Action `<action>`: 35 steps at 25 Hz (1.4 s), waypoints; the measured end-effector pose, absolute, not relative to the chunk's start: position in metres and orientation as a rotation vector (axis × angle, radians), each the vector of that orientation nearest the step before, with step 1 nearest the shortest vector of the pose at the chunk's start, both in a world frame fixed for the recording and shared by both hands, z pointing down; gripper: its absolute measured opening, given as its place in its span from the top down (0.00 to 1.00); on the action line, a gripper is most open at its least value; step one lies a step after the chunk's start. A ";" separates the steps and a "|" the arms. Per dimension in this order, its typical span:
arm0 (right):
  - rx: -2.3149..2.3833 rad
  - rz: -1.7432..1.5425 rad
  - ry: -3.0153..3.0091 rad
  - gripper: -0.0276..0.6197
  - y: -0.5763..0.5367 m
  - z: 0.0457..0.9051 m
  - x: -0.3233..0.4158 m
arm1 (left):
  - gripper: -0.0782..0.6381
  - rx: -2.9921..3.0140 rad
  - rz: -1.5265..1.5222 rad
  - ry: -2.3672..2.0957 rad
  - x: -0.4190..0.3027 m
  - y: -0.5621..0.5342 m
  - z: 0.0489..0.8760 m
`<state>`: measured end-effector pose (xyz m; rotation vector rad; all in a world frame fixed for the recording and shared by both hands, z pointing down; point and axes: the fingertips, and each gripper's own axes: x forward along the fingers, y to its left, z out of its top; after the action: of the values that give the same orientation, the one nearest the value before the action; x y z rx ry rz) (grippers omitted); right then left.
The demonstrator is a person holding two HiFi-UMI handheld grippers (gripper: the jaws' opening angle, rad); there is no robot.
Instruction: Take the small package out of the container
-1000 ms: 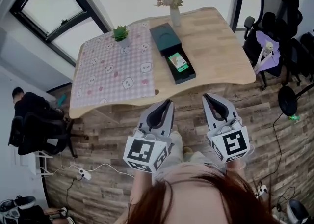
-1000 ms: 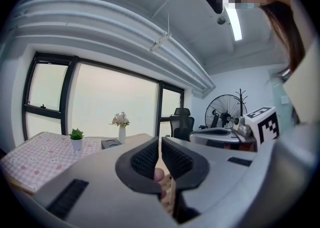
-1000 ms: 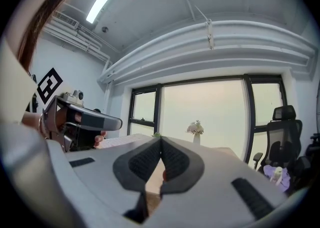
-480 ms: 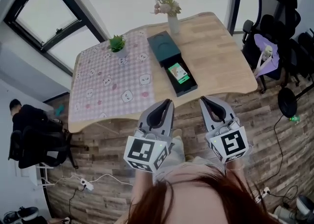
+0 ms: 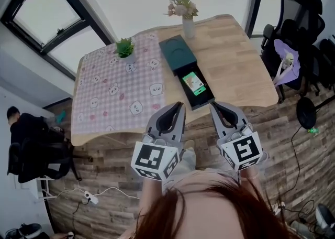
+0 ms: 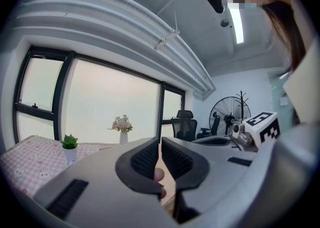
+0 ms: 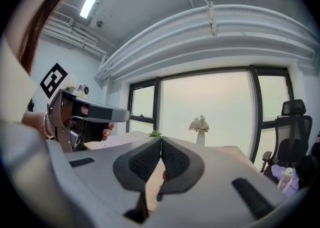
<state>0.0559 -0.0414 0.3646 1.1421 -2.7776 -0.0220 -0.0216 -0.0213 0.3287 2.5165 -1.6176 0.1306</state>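
Observation:
A dark green container (image 5: 187, 71) lies on the wooden table (image 5: 235, 60), its drawer pulled out toward me. In the drawer rests a small green and white package (image 5: 194, 83). My left gripper (image 5: 180, 106) hovers just short of the table's front edge, left of the drawer, shut and holding nothing. To the drawer's right, my right gripper (image 5: 212, 105) is also shut and bare, level with the left one. In the left gripper view the gripper (image 6: 160, 140) has its jaws meeting at the tips. The right gripper view shows that gripper (image 7: 160, 139) the same way. Both views have the container hidden behind the jaws.
A pink chequered cloth (image 5: 115, 86) covers the table's left half, with a small potted plant (image 5: 124, 48) on it. A vase of flowers (image 5: 186, 15) stands at the far edge. Office chairs (image 5: 301, 39) crowd the right side; a seated person (image 5: 23, 128) is at far left.
Both grippers have moved forward together toward the table's front edge. The table and container now sit closer and lower in the head view. The jaws stayed shut.

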 end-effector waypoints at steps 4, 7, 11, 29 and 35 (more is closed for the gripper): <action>1.134 -0.006 -2.755 0.95 -0.062 0.369 0.044 | 0.86 2.510 0.126 -1.616 -0.034 -0.040 0.329; 1.126 0.004 -2.735 0.95 -0.074 0.375 0.035 | 0.86 2.509 0.122 -1.610 -0.043 -0.051 0.331; 1.105 0.019 -2.700 0.90 -0.092 0.387 0.020 | 0.86 2.504 0.117 -1.600 -0.059 -0.071 0.334; 1.142 0.119 -2.495 0.77 -0.167 0.442 -0.017 | 0.86 2.513 0.127 -1.474 -0.115 -0.149 0.352; 1.140 0.159 -2.438 0.74 -0.183 0.460 -0.027 | 0.86 2.495 0.136 -1.419 -0.126 -0.165 0.364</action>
<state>-0.0275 -0.1829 0.4602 1.1401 -2.4383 0.1589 -0.1257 -0.1647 0.3639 2.4953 -1.4189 0.1360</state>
